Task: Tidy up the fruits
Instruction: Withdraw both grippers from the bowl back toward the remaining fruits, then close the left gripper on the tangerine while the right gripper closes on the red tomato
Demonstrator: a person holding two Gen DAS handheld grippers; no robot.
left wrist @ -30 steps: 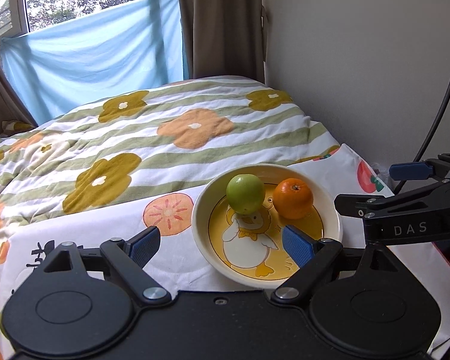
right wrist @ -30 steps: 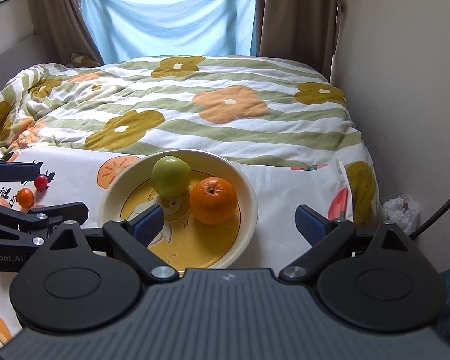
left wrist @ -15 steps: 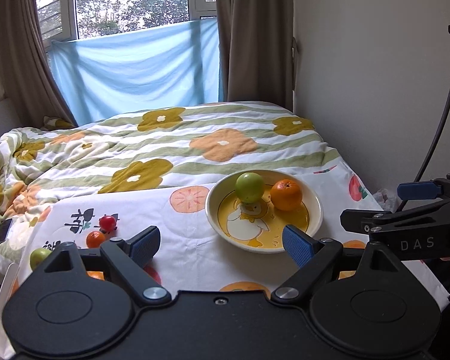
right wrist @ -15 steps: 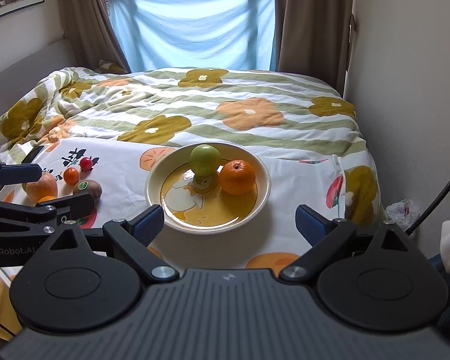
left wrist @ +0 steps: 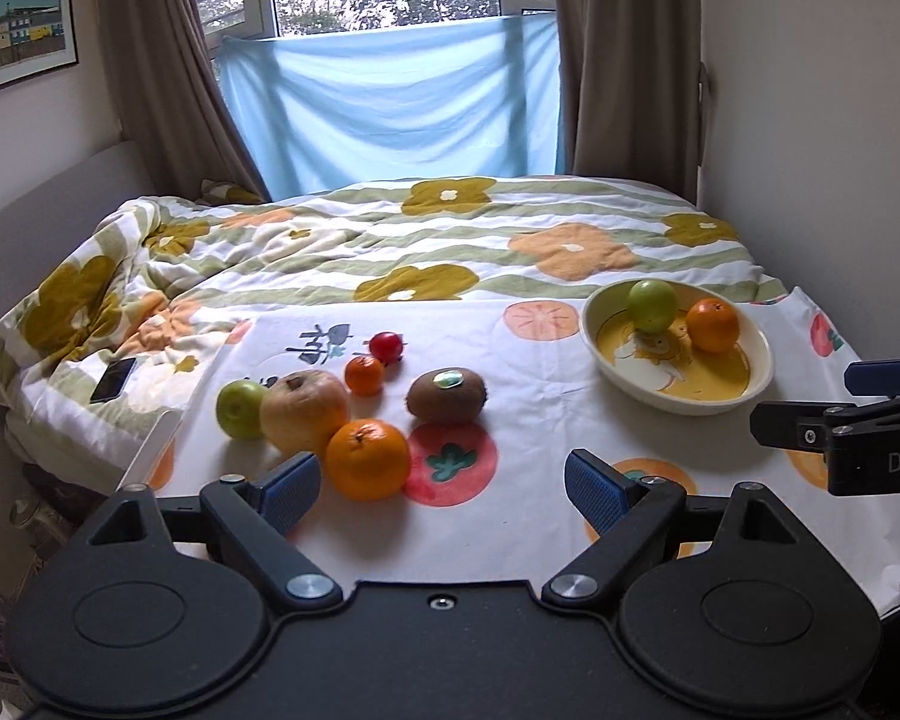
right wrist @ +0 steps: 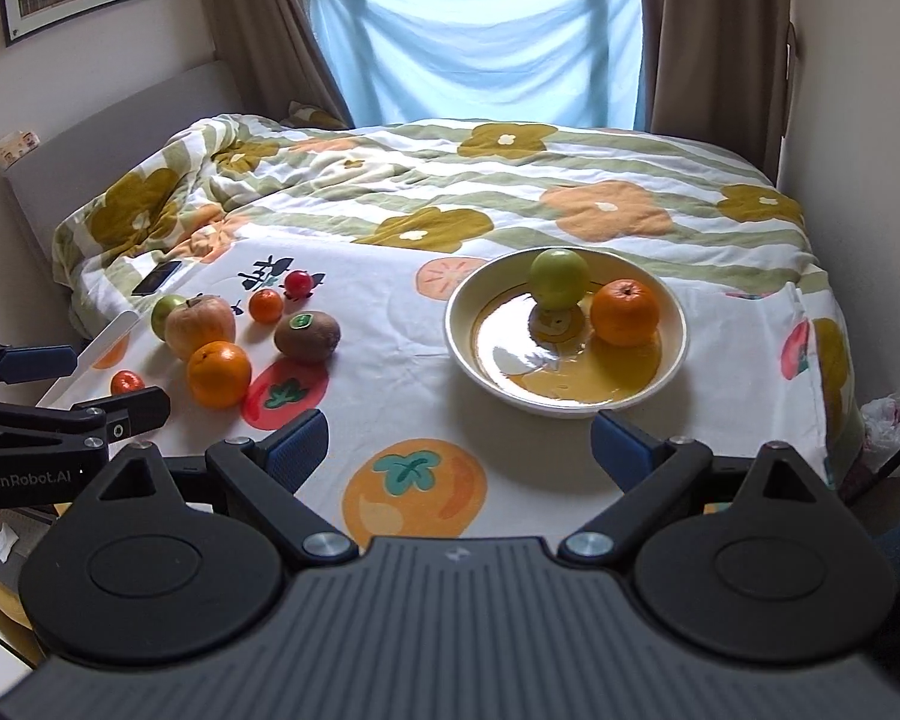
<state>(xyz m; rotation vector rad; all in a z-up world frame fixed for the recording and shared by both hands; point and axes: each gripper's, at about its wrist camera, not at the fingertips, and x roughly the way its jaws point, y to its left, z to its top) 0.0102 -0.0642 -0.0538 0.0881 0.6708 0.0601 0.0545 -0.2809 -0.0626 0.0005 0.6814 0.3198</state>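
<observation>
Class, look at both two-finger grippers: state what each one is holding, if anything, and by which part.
Nothing is held. The left gripper and the right gripper both stand open and empty above the white fruit-print cloth.

The bowl (right wrist: 678, 354) is showing a glossy glazed ceramic surface, glaring with window light. The kiwi (right wrist: 307, 334) is looking matt and fuzzy, bearing a shiny sticker. The printed cloth (right wrist: 390, 372) is lying smooth; the quilt (right wrist: 510, 180) is looking soft.
</observation>
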